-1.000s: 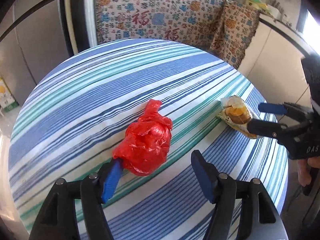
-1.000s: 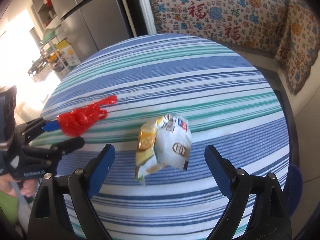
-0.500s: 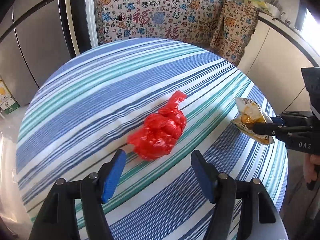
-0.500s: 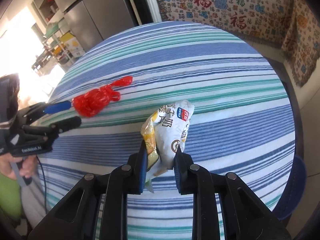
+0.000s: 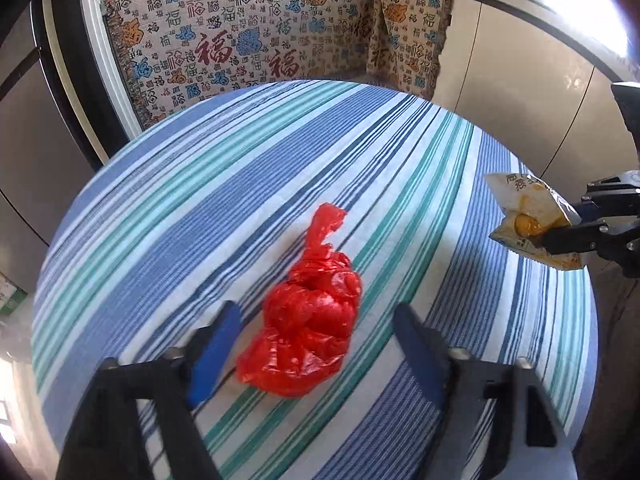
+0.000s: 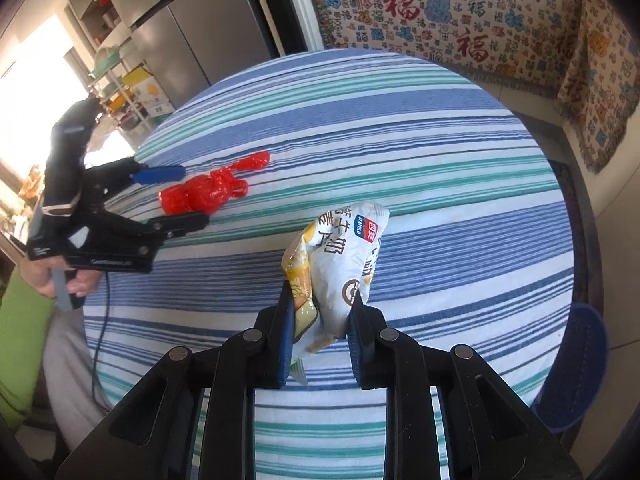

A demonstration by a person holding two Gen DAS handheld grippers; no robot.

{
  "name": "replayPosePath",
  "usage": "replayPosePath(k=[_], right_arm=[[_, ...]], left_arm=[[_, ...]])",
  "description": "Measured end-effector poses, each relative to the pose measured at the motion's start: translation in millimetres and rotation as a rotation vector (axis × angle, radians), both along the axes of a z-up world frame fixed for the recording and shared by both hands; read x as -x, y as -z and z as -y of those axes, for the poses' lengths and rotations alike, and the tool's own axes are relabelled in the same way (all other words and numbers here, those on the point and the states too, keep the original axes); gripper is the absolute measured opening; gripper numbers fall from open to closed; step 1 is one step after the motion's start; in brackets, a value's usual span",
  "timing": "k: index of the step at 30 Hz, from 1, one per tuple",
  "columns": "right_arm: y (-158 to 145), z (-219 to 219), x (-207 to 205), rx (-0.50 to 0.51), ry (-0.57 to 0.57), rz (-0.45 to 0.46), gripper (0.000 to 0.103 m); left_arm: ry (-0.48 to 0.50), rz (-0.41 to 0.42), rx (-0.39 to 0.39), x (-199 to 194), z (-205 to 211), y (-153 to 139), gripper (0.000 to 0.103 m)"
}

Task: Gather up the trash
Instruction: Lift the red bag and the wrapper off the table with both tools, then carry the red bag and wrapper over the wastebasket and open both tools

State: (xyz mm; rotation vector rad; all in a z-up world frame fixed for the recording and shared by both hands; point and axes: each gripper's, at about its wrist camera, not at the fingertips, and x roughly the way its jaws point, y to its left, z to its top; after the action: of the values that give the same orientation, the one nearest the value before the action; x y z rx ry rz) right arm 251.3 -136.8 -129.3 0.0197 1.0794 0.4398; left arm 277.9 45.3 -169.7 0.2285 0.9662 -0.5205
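Note:
A crumpled red plastic bag point(image 5: 308, 320) lies on the striped tablecloth point(image 5: 280, 152). My left gripper point(image 5: 316, 346) straddles it and its jaws are closing. A gap still shows between each blue pad and the bag. From the right wrist view the same bag point(image 6: 204, 196) lies between the left gripper's point(image 6: 196, 196) fingers. My right gripper point(image 6: 320, 320) is shut on the lower end of a white and yellow snack packet point(image 6: 340, 256). The left wrist view shows that packet point(image 5: 524, 216) in the right gripper point(image 5: 568, 228), near the table's right edge.
The round table point(image 6: 400, 120) has a patterned cloth-covered bench point(image 5: 260, 40) behind it and white cabinets point(image 5: 520, 80) to the right. A steel fridge point(image 6: 208, 24) and shelves stand at the far left. A blue seat point(image 6: 576, 360) is beside the table. A hand and green sleeve point(image 6: 24, 340) hold the left gripper.
My right gripper shut on the snack packet and now holds it. My left gripper rolled and shifted so the red bag sits between its fingers, which have come closer together.

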Motion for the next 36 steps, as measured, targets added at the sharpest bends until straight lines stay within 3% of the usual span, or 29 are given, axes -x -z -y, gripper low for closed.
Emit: replayPosePath(k=[1,9,13,21,27,36], right_arm=[[-1.4,3.1,2.5,0.000,0.004,0.002,0.022],[-4.2,52.1,27.7,-0.018,0.098,0.015,0.022],[-11.3,108.2,48.5,-0.021,0.192,0.027,0.022],[-15.6,263.1,94.5,0.016,0.436,0.023,0.022],[6.0,345.9,97.6,0.019,0.538,-0.026,0.022],[56.4,414.1,77.7,-0.020,0.603,-0.077,0.022]], left_arm=[[-0.003,-0.028,0.035,0.8,-1.2,1.2,0.038],[-0.073,0.000,0.148,31.0,26.6,-21.9,0.036],[-0.045,0.025,0.196,58.7,79.6,-46.3,0.036],[0.113,0.007,0.270,88.0,223.3,-74.6,0.036],[0.195,-0.083,0.256,83.2,343.1,-46.7,0.036],[0.239,-0.173,0.231,55.9,451.1,18.9,0.036]])
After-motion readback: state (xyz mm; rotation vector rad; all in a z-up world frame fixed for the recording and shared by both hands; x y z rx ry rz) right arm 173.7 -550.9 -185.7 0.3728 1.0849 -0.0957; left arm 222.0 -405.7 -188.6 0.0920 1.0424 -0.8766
